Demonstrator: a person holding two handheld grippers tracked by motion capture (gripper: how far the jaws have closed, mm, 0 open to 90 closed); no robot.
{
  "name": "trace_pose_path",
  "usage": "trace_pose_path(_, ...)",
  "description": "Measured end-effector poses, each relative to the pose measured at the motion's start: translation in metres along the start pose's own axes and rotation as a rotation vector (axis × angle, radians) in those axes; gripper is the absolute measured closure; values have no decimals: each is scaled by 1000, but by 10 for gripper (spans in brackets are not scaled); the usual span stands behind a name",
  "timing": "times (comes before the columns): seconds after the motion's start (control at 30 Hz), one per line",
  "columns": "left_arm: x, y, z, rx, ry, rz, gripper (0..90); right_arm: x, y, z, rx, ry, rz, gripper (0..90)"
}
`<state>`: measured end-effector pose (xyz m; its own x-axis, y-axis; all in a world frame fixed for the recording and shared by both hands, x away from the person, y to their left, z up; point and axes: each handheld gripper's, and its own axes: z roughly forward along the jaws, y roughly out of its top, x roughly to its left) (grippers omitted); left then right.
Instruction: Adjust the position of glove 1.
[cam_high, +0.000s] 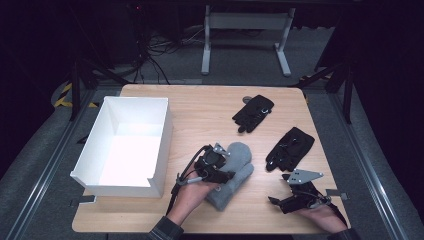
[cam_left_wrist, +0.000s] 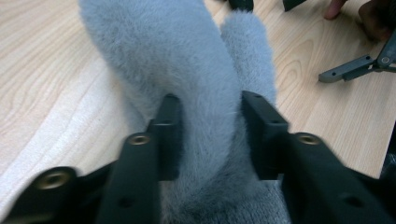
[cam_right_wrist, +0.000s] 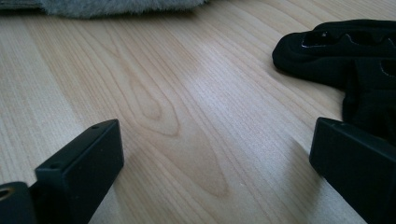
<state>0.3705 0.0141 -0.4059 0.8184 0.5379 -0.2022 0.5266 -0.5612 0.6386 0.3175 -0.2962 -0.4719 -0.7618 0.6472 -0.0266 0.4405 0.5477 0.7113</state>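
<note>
The left gripper (cam_left_wrist: 208, 135) pinches the grey mitten (cam_high: 234, 172) near the table's (cam_high: 200, 115) front edge, mitten running away from it; the right gripper (cam_high: 280, 201) rests wide, empty.

Grey fuzzy mitten (cam_high: 232, 172), two black gloves (cam_high: 253, 113), white box (cam_high: 127, 145), pale wood-grain table (cam_high: 200, 107), black tools.

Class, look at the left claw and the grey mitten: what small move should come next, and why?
Probably lift. The left claw has its jaws on either side of the grey mitten, pressing the fleece, so it looks gripped. Raising it slightly would test the hold before carrying it toward the white box nearby. The right claw is open over bare table.
</note>
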Motion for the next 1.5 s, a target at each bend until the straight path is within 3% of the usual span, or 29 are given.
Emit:
trace_pose_path(0.17, 1, 2, -6, -41, 19, 20, 383, 0, 0, 0, 0, 0, 0, 33)
trace_pose_path(0.3, 6, 5, -13, -70, 37, 39, 297, 0, 0, 0, 0, 0, 0, 33)
trace_pose_path(0.47, 23, 12, -9, -72, 48, 31, 151, 0, 0, 0, 0, 0, 0, 33)
trace_pose_path(0.7, 36, 12, 7, -39, 39, 19, 137, 0, 0, 0, 0, 0, 0, 33)
trace_pose_path(0.83, 35, 11, 19, -2, 41, 23, 125, 0, 0, 0, 0, 0, 0, 33)
trace_pose_path(0.97, 34, 10, 32, 31, 17, 12, 95, 0, 0, 0, 0, 0, 0, 33)
trace_pose_path(1.27, 36, 4, 45, 49, -1, -6, 90, 0, 0, 0, 0, 0, 0, 33)
trace_pose_path(1.37, 36, 3, 48, 55, -13, 0, 105, 0, 0, 0, 0, 0, -1, 33)
trace_pose_path(1.47, 36, 2, 49, 61, -45, 0, 168, 0, 0, 0, 0, 0, -1, 33)
trace_pose_path(1.5, 37, 2, 50, 61, -66, -1, 228, 0, 0, 0, 0, 0, 0, 33)
